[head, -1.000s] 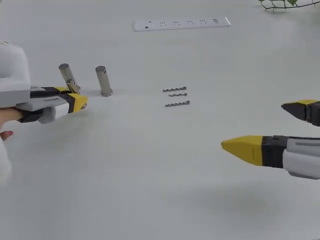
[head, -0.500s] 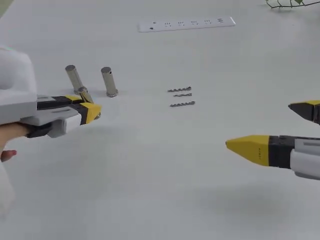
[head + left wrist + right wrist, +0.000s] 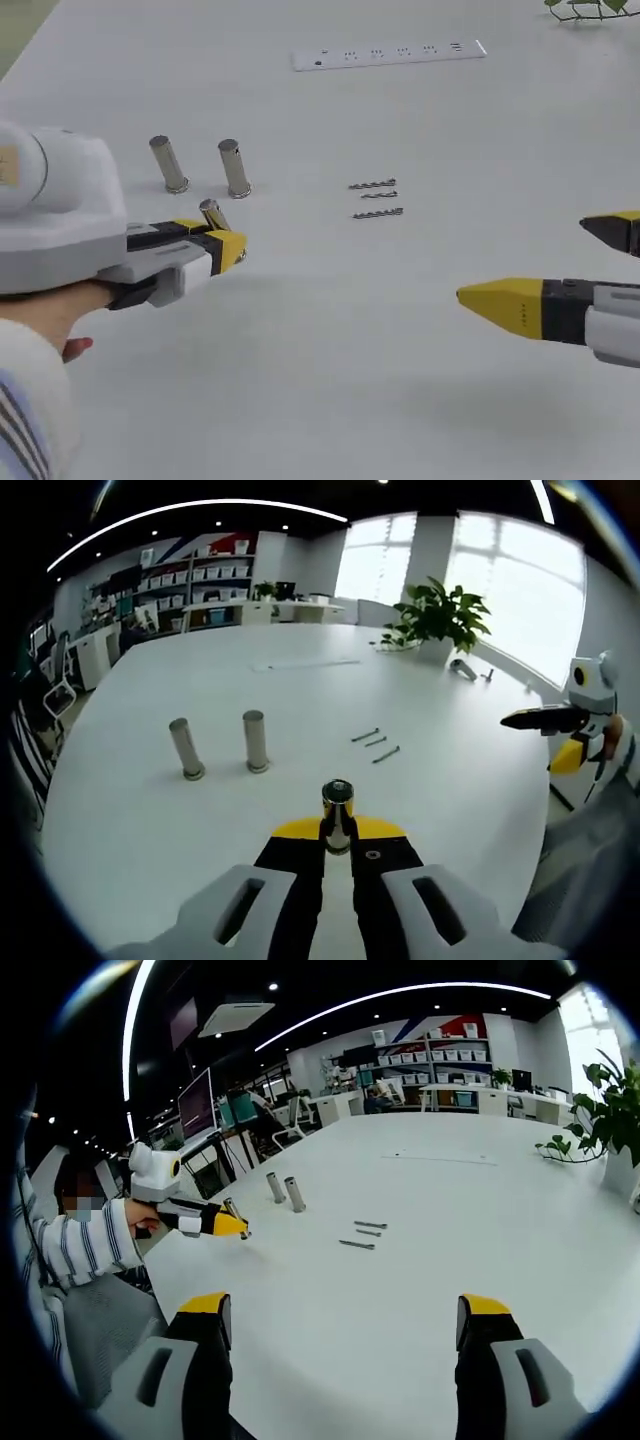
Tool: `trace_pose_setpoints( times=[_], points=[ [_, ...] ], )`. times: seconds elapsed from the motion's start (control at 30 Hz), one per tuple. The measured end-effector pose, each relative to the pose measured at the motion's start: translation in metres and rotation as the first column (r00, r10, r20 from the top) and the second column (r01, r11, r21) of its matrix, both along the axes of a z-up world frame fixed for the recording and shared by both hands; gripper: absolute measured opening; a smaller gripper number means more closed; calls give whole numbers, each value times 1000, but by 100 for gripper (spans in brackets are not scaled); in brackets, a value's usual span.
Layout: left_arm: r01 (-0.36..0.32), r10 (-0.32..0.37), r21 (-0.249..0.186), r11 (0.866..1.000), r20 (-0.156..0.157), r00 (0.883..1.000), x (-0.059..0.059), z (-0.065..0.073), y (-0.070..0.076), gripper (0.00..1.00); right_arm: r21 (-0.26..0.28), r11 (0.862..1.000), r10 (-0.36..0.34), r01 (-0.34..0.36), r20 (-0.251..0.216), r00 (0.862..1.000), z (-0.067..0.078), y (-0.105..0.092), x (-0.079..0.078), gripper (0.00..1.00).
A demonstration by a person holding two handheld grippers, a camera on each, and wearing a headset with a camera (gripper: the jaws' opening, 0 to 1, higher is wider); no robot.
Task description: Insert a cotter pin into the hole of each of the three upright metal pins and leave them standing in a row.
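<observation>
The fingers of our left gripper (image 3: 338,836) pinch one metal pin (image 3: 337,802) between their tips; our right gripper (image 3: 345,1312) gapes wide, empty.

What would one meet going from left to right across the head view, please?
First standing pin, second standing pin, three cotter pins, right gripper. The left gripper and its held pin overlap the standing pins, so omitted.

2 upright metal pins (image 3: 234,167), a 3rd (image 3: 210,213) (clamped in the left gripper (image 3: 233,249)), 3 cotter pins (image 3: 377,198) flat
</observation>
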State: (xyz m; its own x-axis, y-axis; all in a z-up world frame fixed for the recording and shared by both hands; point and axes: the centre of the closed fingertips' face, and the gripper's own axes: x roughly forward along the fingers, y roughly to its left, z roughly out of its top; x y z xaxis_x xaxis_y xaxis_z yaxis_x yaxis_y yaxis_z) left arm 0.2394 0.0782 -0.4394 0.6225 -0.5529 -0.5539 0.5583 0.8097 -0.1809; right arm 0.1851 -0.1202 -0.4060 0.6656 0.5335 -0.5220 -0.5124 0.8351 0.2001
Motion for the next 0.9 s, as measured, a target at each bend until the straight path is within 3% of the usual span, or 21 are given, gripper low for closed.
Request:
trace_pose_setpoints(
  times=[0.1,0.43,0.7,0.77,0.9],
  points=[
    [-10,10,1,1000,-6,1000,-3,-5,-3,5,-1,1000,7,-7,-3,1000,0,0,0,92],
    [4,-4,84,996,-2,1000,-2,-21,-3,5,-14,999,30,-30,-4,1000,0,0,1,91],
    [37,-36,91,995,-11,999,-4,-31,-9,5,-14,999,37,-38,-13,999,-2,3,1,90],
    [67,-69,103,992,13,998,-5,-31,-12,5,-15,999,41,-41,-14,999,-2,4,1,90],
    [73,-75,101,992,13,997,-5,-31,-14,5,-17,999,45,-45,-17,999,-3,5,1,90]
  ],
)
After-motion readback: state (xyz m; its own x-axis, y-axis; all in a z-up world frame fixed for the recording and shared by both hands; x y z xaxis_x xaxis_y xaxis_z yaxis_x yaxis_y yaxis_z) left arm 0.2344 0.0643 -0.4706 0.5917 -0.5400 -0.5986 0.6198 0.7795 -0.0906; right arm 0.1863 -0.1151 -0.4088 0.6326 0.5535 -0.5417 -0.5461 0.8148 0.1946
